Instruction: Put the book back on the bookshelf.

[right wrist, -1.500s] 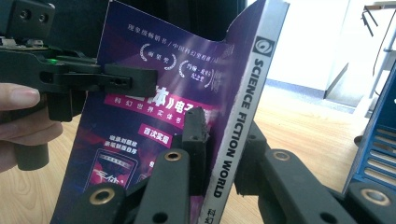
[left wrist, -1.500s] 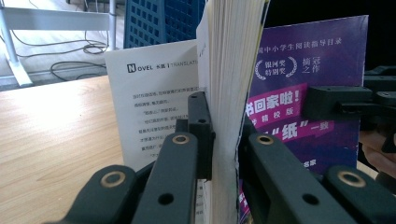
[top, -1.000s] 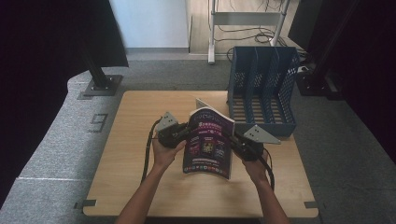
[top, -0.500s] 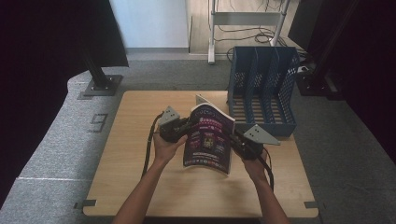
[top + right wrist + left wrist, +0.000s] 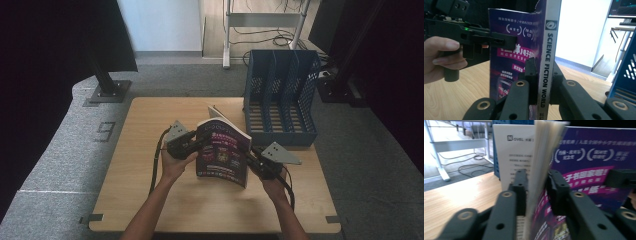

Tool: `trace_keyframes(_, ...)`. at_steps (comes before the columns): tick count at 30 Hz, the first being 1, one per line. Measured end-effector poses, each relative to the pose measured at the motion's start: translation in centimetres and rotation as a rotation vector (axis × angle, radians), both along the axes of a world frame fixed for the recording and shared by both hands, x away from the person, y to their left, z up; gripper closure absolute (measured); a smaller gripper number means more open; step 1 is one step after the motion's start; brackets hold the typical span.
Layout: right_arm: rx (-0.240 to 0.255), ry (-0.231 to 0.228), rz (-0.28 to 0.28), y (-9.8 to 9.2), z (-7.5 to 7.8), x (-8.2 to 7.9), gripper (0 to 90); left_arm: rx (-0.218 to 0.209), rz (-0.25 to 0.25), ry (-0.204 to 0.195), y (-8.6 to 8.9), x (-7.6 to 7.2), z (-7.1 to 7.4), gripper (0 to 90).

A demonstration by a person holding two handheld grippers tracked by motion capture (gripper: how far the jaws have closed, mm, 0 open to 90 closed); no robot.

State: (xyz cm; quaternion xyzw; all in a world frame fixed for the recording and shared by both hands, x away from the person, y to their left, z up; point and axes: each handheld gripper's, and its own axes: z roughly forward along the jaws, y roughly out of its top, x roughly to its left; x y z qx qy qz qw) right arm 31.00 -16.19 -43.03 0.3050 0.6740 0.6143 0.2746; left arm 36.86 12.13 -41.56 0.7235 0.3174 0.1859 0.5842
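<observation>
So here's the setup: a magazine (image 5: 223, 153) is standing upright on the tabletop (image 5: 145, 120), held between the two tools, just in front and to the left of the blue file rack (image 5: 280, 100).

The right tool (image 5: 252, 159) is clamped on the spine side. In the right gripper view the pads squeeze the spine (image 5: 546, 62) from both sides, right where the title lettering runs, so that one's gripping for real. The left tool (image 5: 200, 145) is at the opposite, page-edge side. Its jaws have just been opening, and in the left gripper view the fanned pages (image 5: 537, 170) sit between the two pads with a visible gap on each side, so it's loose around the magazine, not pinching it. Basically the right hand (image 5: 274, 187) carries the thing now.

The relation that matters, I reckon: the magazine's long axis is vertical, spine toward the right tool, and the rack's slots lie behind and to the right of it. The right hand is the nearer one to the rack. The slots run front to back, so the magazine would need to stay upright and turn edge-on to line up with a slot. With only one grip on the spine, the loose pages could flop open on the way.
</observation>
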Motion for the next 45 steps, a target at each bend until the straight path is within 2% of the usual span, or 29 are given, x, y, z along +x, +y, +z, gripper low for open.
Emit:
trace_keyframes(7, -0.01, -0.019, 0.024, 0.1, -0.1, -0.7, 81.3, 0.015, 0.024, 0.032, -0.1, 0.8, -0.4, 46.5)
trace_keyframes(10, -0.01, -0.02, 0.041, 0.1, -0.2, -0.9, 81.3, 0.02, 0.017, 0.043, -0.2, 1.3, -0.6, 37.7)
trace_keyframes(15, -0.016, -0.026, 0.047, 0.2, -0.3, -1.2, 81.3, 0.027, 0.001, 0.068, -0.5, 1.8, -0.7, 29.3)
trace_keyframes(21, -0.019, -0.025, 0.05, 0.3, -0.2, -1.1, 81.2, 0.028, -0.023, 0.077, -0.7, 2.0, -0.6, 25.5)
trace_keyframes(28, -0.021, -0.02, 0.052, 0.2, -0.2, -1.2, 81.1, 0.052, -0.049, 0.086, -1.2, 2.4, 0.0, 19.1)
trace_keyframes(35, -0.014, -0.027, 0.064, 0.0, -0.3, -1.2, 80.8, 0.032, -0.07, 0.093, -1.3, 2.5, 0.0, 17.7)
trace_keyframes(37, -0.009, -0.026, 0.08, 0.0, -0.3, -1.2, 76.5, 0.031, -0.071, 0.093, -1.3, 2.5, 0.0, 17.8)
trace_keyframes(39, 0.009, -0.016, 0.119, 0.1, -0.3, -1.1, 72.5, 0.027, -0.074, 0.096, -1.2, 2.5, -0.1, 17.8)
trace_keyframes(43, -0.012, -0.014, 0.131, 0.6, -0.2, -0.8, 70.4, 0.029, -0.069, 0.109, -1.0, 2.6, -0.1, 17.9)
trace_keyframes(45, -0.04, -0.011, 0.11, 0.9, 0.0, -0.5, 70.7, 0.021, -0.074, 0.11, -1.0, 2.6, -0.1, 18.5)
